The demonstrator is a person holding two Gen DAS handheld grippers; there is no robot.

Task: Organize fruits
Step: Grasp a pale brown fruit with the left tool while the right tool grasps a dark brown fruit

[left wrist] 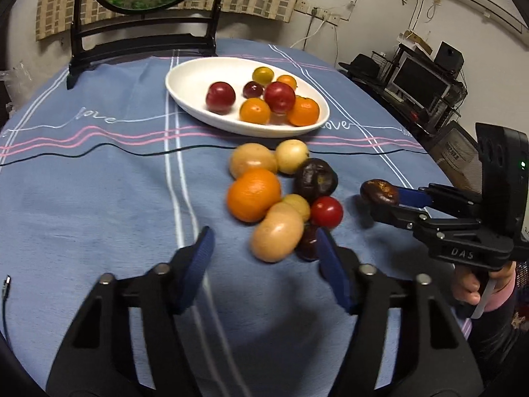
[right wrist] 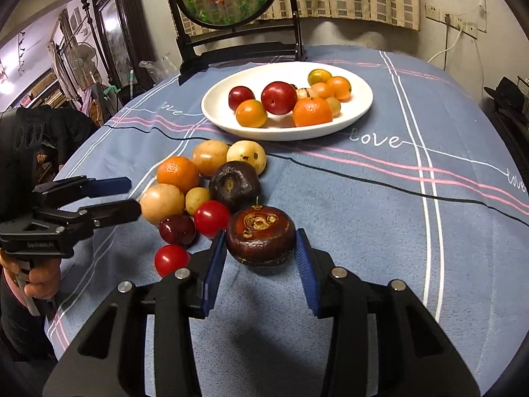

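While the right gripper (right wrist: 261,258) clamps a flat dark-brown water chestnut (right wrist: 260,235), loose fruit waits.
Left gripper (left wrist: 264,251) stands partly open, empty, beside the fruit pile (left wrist: 264,195) mid-cloth; white oval dish (left wrist: 185,82) toward the far edge.

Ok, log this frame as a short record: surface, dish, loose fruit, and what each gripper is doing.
surface: blue tablecloth
dish: white oval plate holding red and orange fruits
loose fruit: cluster on the cloth in front of the plate
right gripper: shut on a dark brown flattened fruit
left gripper: open, nothing gripped, at the near edge of the cluster
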